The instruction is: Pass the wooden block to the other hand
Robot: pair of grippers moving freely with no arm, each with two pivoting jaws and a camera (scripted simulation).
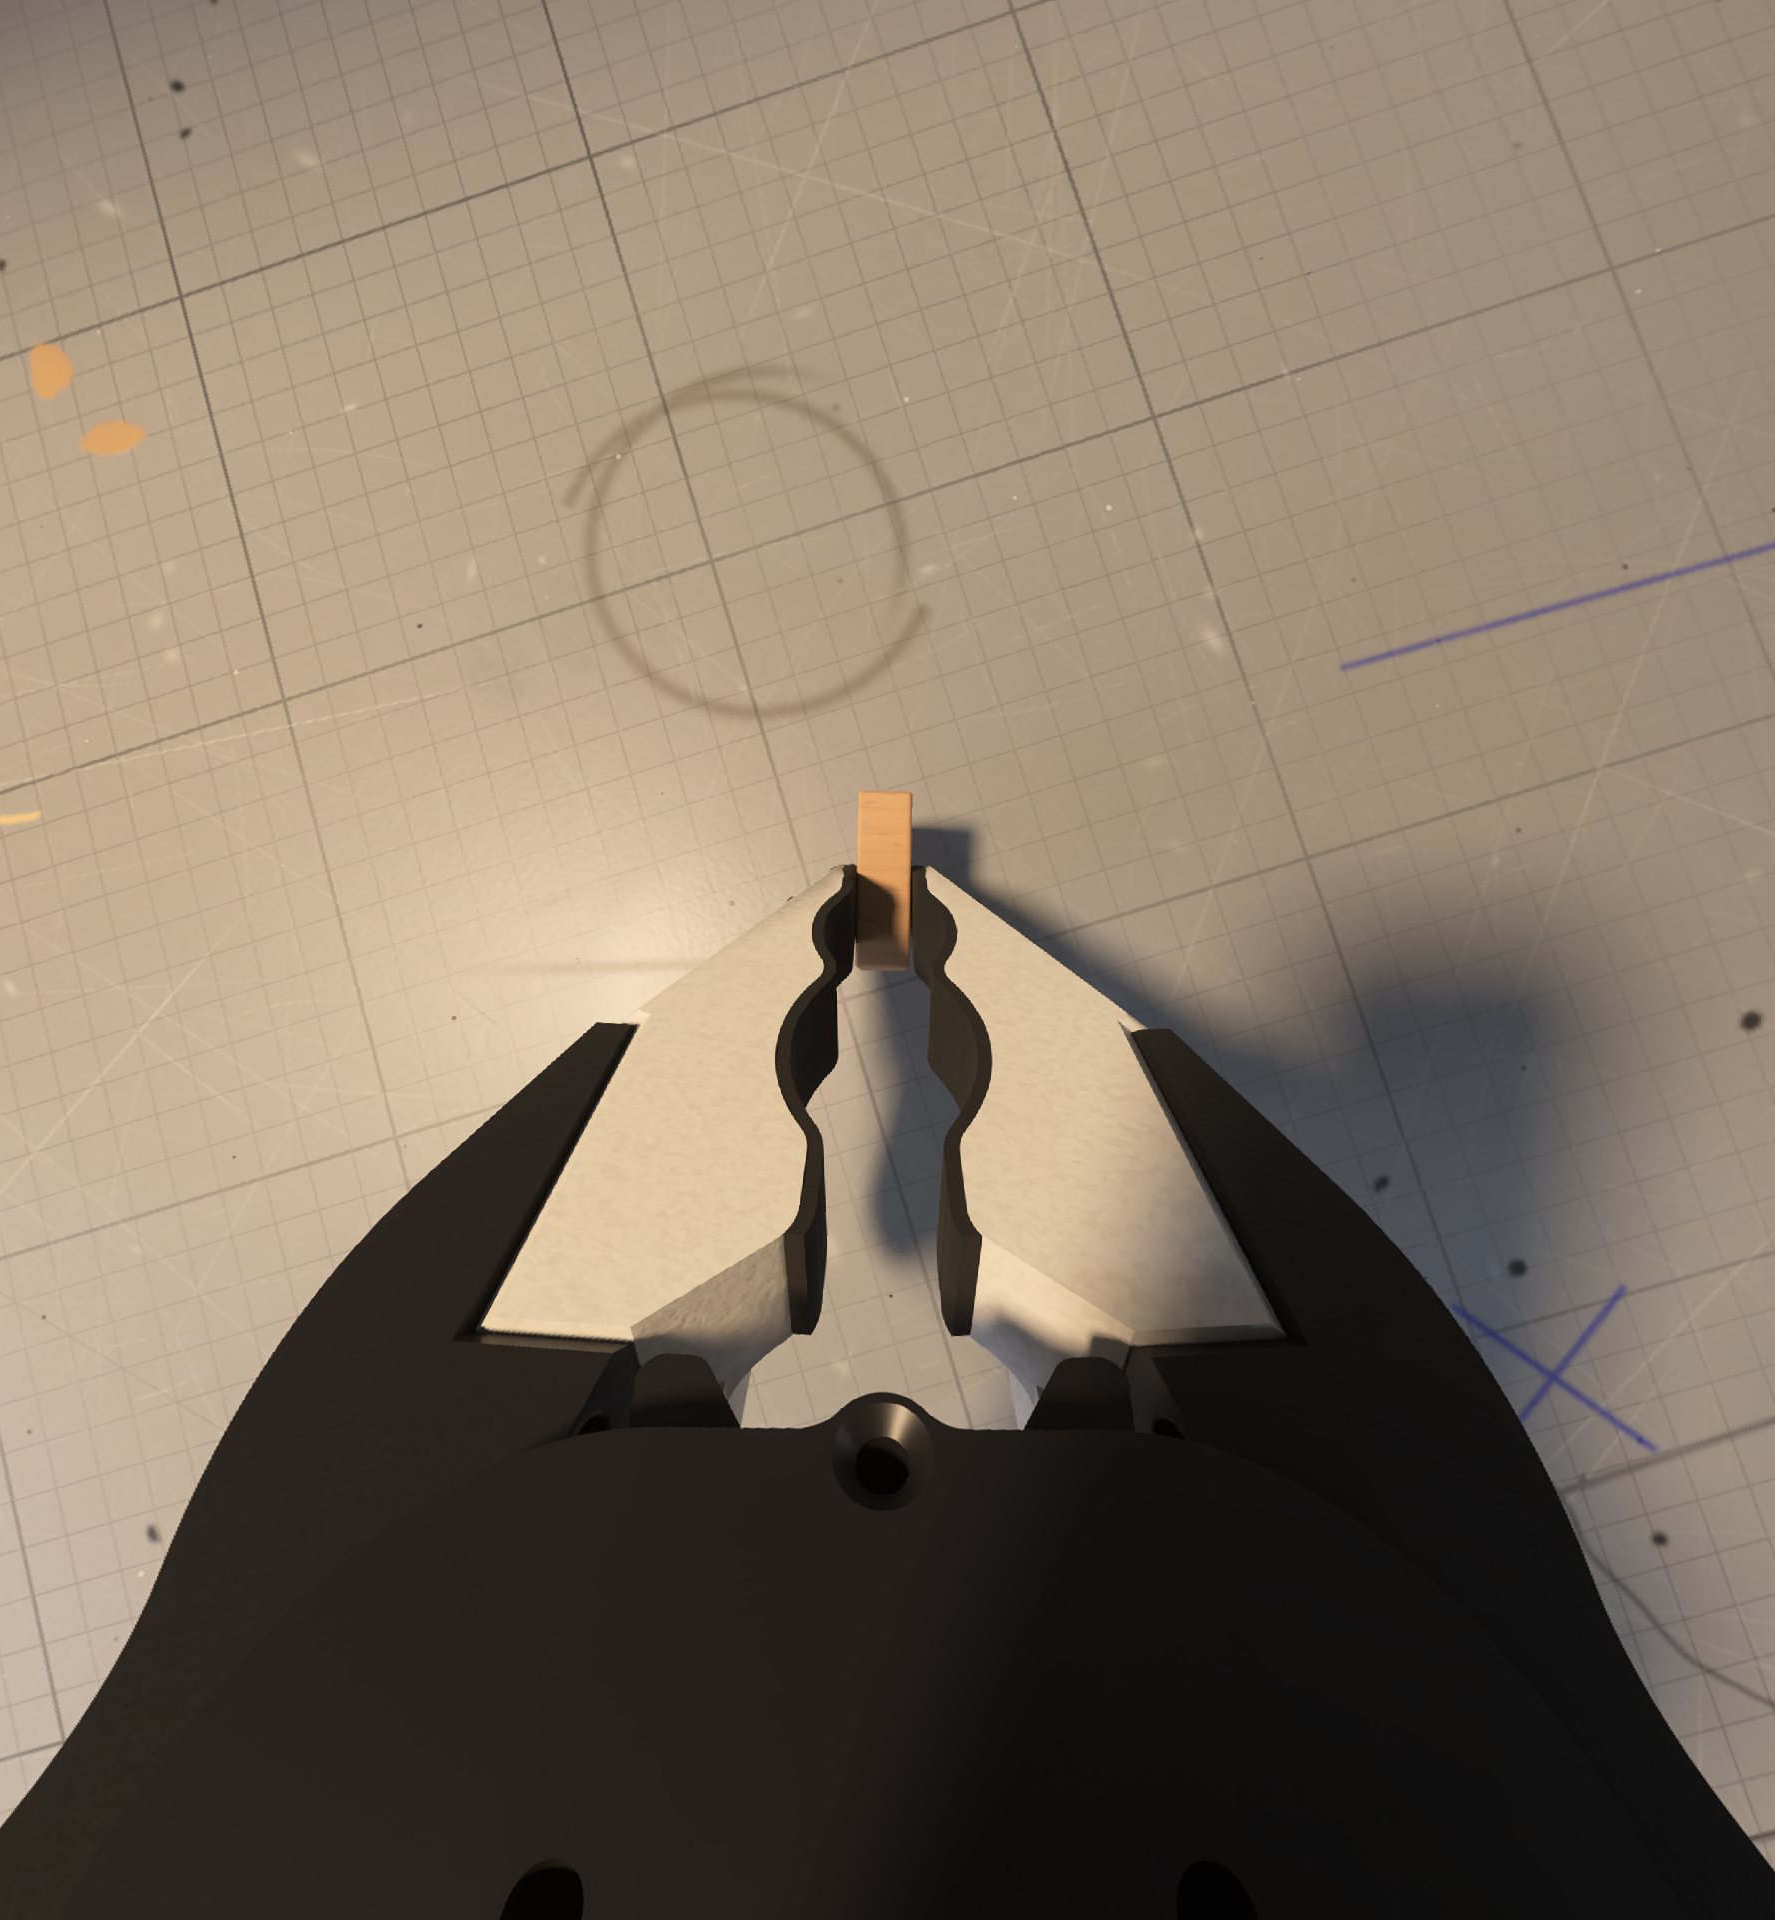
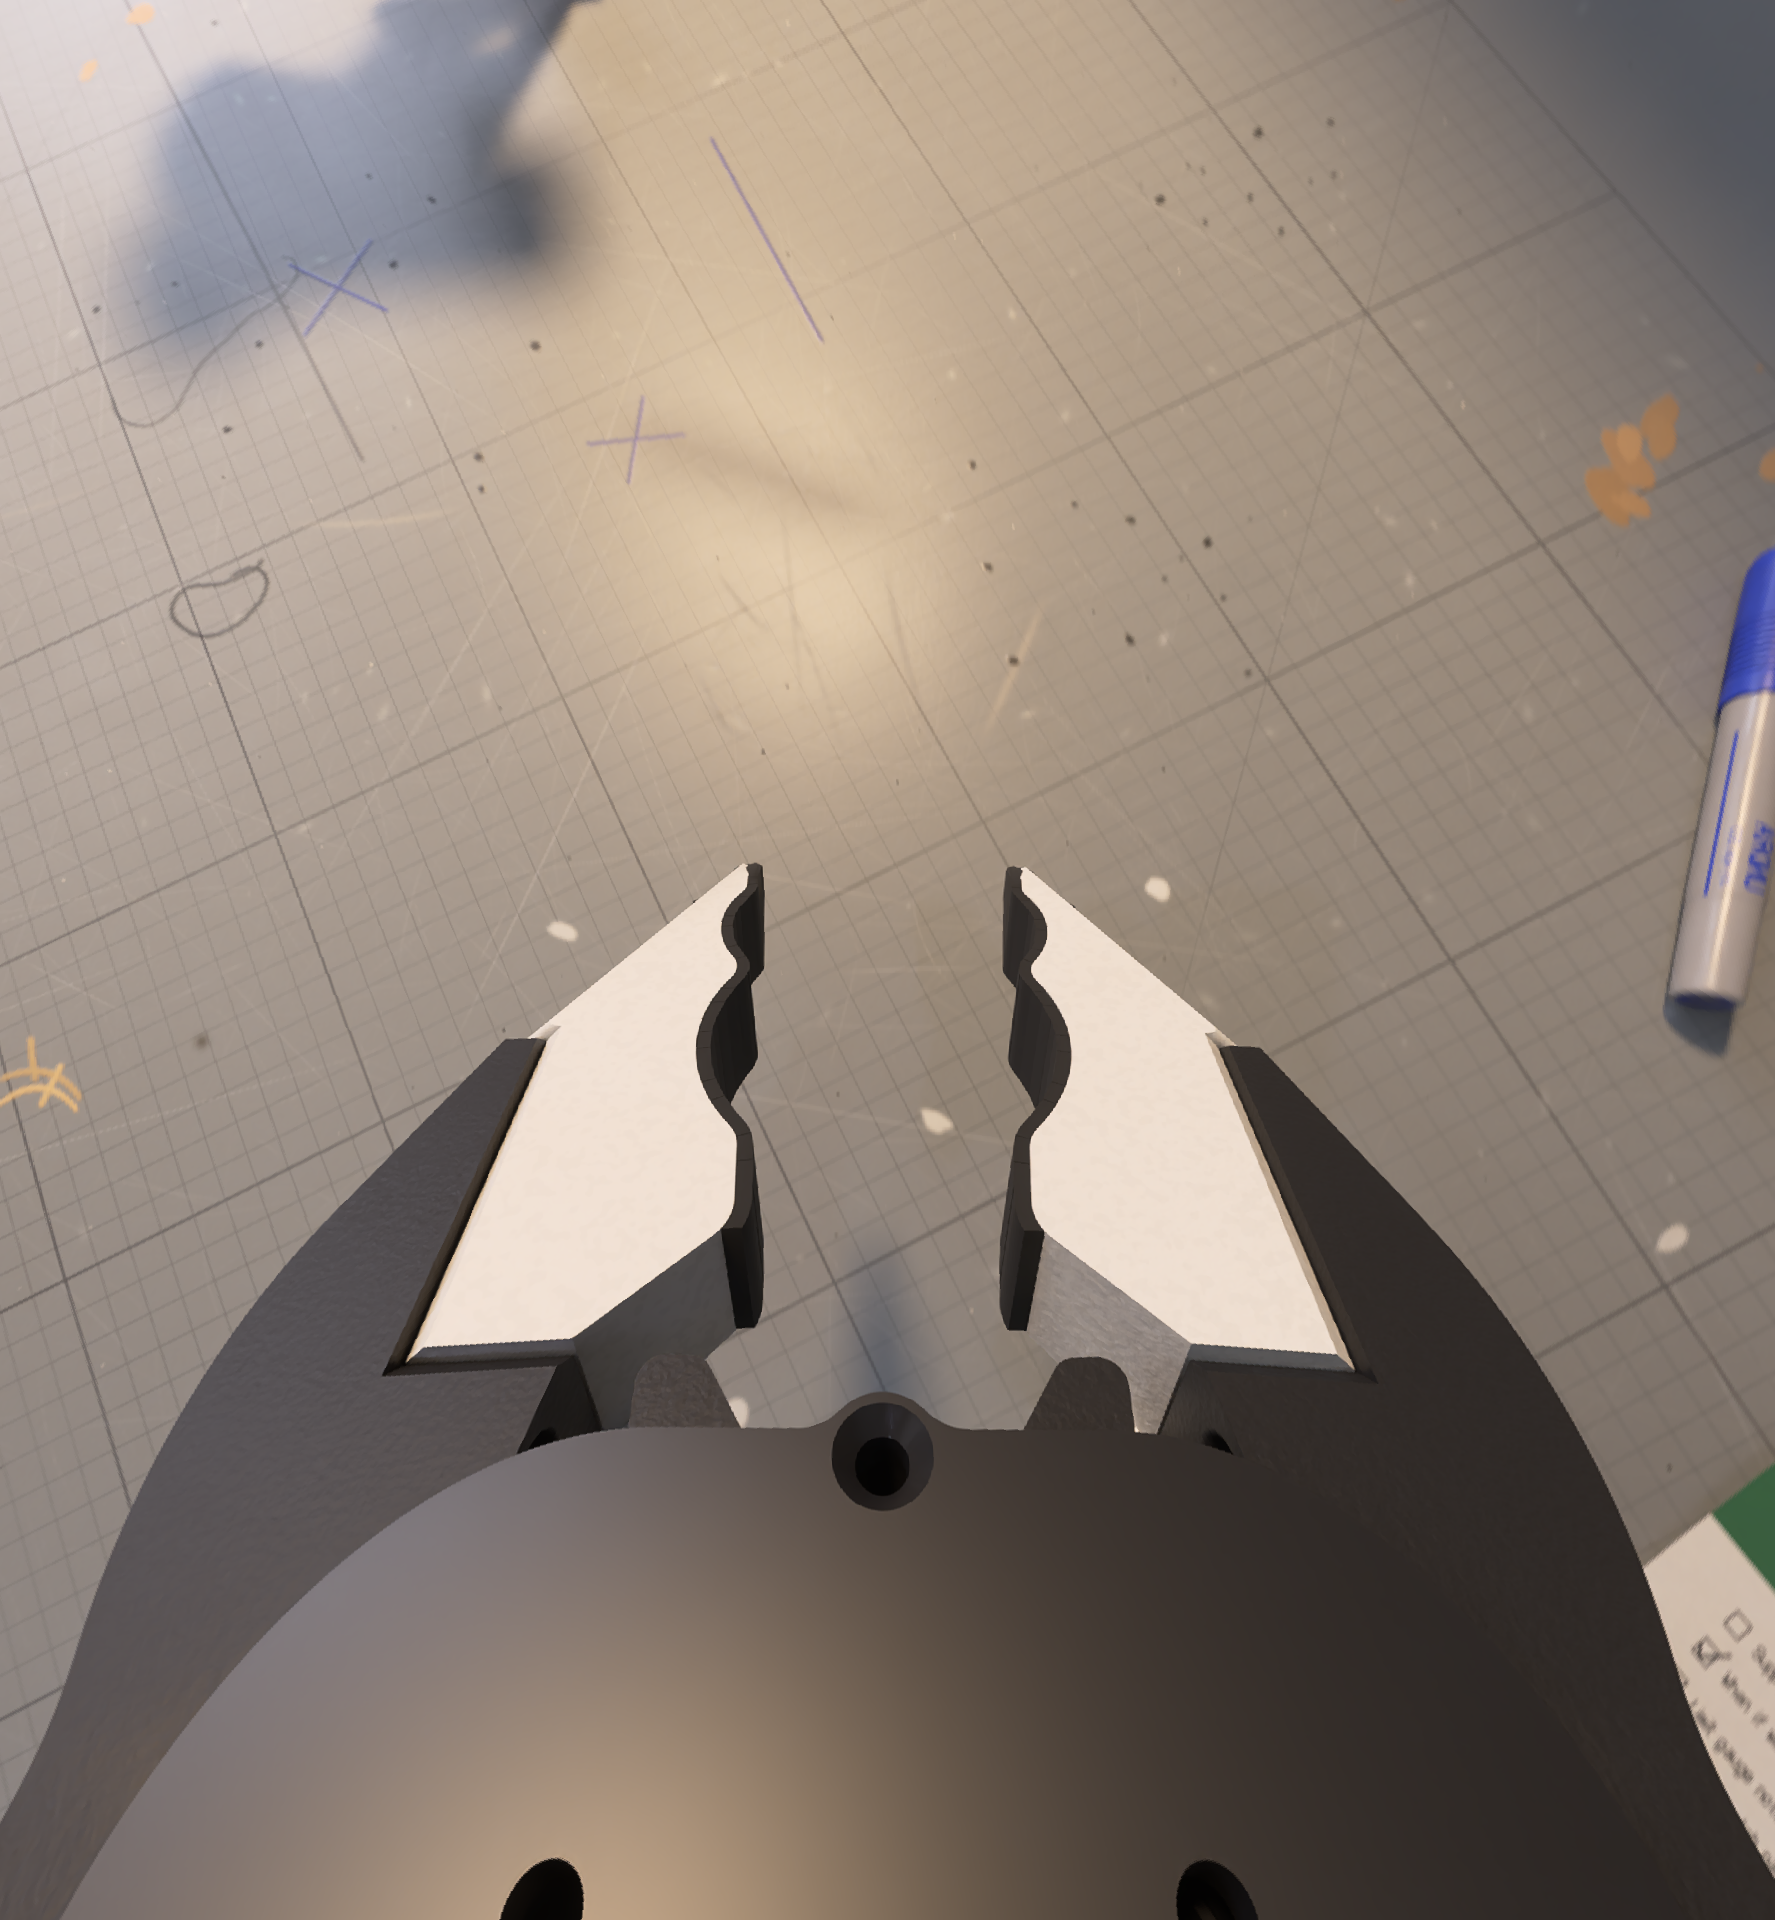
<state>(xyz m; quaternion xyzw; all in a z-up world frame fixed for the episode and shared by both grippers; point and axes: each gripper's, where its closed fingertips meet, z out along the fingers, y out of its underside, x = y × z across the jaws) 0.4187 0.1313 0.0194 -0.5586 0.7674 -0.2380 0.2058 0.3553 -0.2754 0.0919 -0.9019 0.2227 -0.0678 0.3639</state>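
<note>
- Your left gripper has its two fingers drawn in on the wooden block, pinching it right at the tips; the wavy inner faces lower down stand apart with a narrow gap between them.
- The wooden block is a small, pale tan piece standing on edge between those tips, with its far end poking out past them and its near end just inside the grip.
- Beneath the left gripper you see the grey gridded cutting mat, and the gripper's dark shadow falls on it to the right of the fingers.
- Farther out in the left wrist view, a faint ring stain lies on the mat ahead of the block, with orange paint spots off to the left and a blue pen line to the right.
- Your right gripper has its fingers spread wide with nothing between them; only bare mat shows through the gap.
- Near the right gripper, at the lower right edge, you have the corner of a printed card with a green and red band.
- Farther to the right a blue-capped marker lies on the mat, cap pointing away.
- Beyond it sit orange smears, and at the far left blue crosses under a blurred shadow.
</note>
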